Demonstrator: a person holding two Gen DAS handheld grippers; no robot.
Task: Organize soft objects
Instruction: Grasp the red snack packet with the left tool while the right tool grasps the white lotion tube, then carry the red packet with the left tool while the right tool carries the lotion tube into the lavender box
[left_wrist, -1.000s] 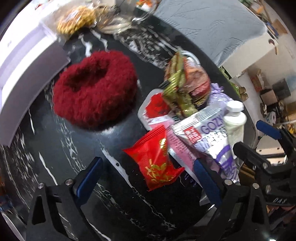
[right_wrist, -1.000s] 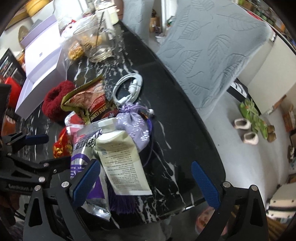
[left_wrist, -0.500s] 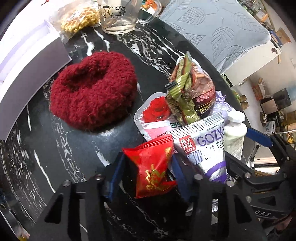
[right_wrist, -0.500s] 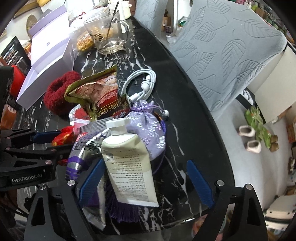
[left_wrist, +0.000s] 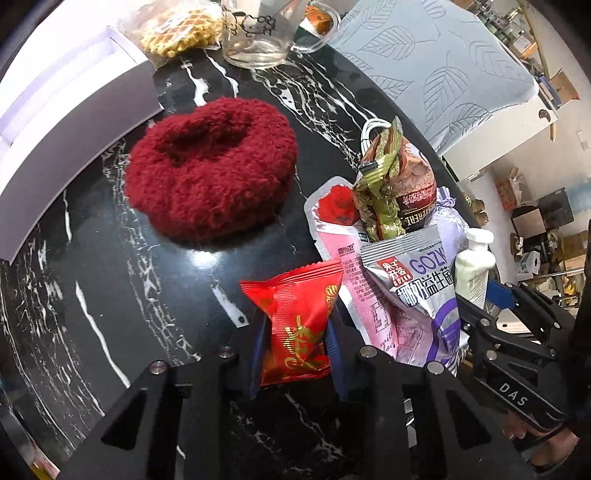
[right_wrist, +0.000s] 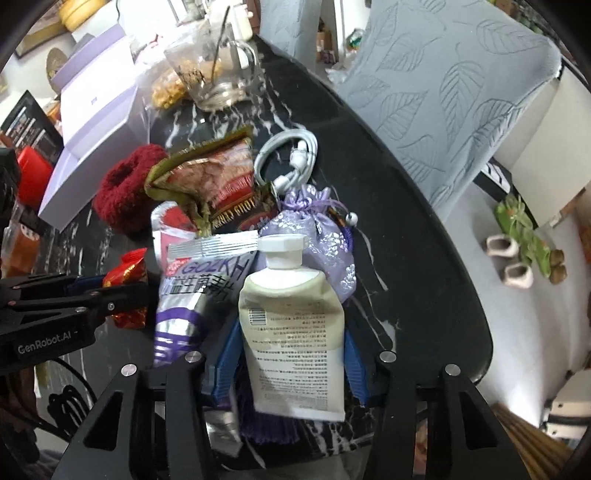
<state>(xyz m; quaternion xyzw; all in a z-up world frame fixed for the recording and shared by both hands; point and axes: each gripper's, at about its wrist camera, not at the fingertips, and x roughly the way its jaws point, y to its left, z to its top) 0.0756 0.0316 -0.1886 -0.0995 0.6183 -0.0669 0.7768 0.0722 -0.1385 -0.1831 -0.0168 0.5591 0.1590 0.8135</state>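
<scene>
Left wrist — left claw (left_wrist: 295, 343) pinches red packet (left_wrist: 299, 317).

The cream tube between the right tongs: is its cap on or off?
On. The cream tube shows its white cap seated on the neck.

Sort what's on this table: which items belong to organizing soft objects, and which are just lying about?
Part of the job: red snack packet in the left gripper; cream tube between the closing right gripper jaws; silver pouch; lilac drawstring bag; red woolly hat.

Lying about: glass mug; white cable; lavender box.
</scene>
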